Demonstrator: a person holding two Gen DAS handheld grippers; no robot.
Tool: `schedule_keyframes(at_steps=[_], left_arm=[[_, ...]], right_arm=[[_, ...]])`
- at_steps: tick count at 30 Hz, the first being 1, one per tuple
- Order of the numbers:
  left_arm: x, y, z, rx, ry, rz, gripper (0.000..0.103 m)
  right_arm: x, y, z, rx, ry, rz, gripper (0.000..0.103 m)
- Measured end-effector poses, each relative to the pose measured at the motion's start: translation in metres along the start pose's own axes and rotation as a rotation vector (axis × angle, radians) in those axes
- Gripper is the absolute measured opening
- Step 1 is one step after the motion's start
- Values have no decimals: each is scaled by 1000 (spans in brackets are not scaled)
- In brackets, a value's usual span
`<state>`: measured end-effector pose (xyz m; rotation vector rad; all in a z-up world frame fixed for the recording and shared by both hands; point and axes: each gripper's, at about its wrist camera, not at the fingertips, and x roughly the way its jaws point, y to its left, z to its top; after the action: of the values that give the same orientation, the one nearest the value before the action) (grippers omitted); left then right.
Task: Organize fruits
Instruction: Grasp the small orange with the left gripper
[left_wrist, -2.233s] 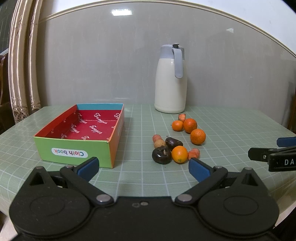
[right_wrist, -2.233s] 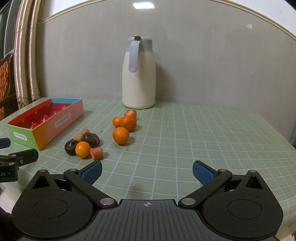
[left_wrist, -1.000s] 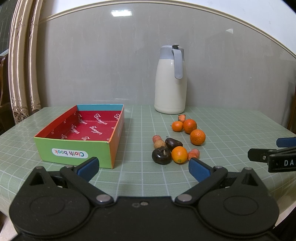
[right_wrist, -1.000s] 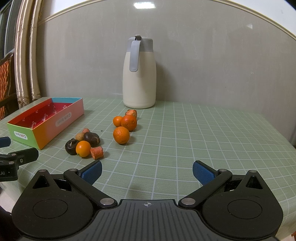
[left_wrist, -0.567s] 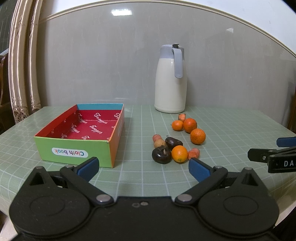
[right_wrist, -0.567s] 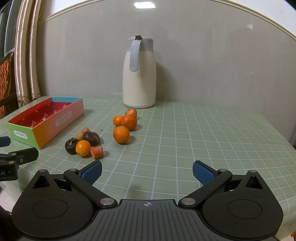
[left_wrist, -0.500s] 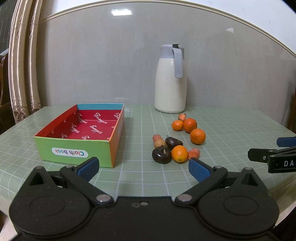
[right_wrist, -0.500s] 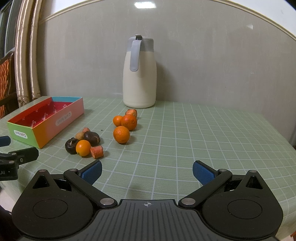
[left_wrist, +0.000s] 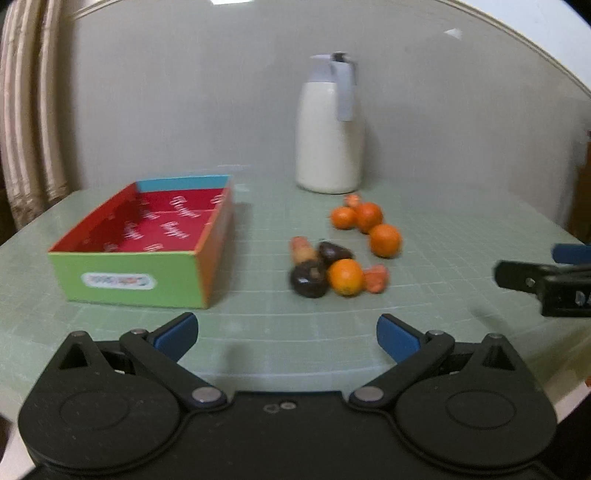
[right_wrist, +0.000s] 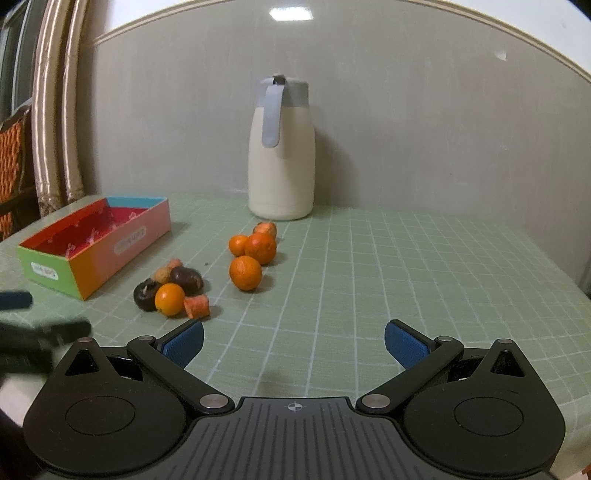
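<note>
Fruits (left_wrist: 345, 277) loose beside box (left_wrist: 147, 240); thermos (left_wrist: 328, 129) behind; both grippers spread, empty.

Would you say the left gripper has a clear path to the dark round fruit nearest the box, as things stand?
Probably yes. The left gripper is open and empty, and only bare table lies between it and the dark fruit. The orange touching that fruit may crowd one finger.
</note>
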<state>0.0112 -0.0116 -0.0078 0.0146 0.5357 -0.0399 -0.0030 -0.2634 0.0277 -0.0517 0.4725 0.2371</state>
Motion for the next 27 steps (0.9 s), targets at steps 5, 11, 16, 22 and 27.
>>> schedule_keyframes(at_steps=[5,11,16,22,27], left_arm=[[18,-14,0,-18,22,-45,94],[46,-25,3,-8,59,-9,58],[69,-38,8,16,77,-29,42],[85,-49,13,40,56,-10,23],[97,-48,19,34,50,-10,23]], right_arm=[[9,-4,4,-17,24,-30,103],[26,-16,7,-5,41,-43,103],[44,-23,11,5,56,-48,103],[61,-29,14,24,70,-46,103],[70,-34,13,36,82,-50,103]])
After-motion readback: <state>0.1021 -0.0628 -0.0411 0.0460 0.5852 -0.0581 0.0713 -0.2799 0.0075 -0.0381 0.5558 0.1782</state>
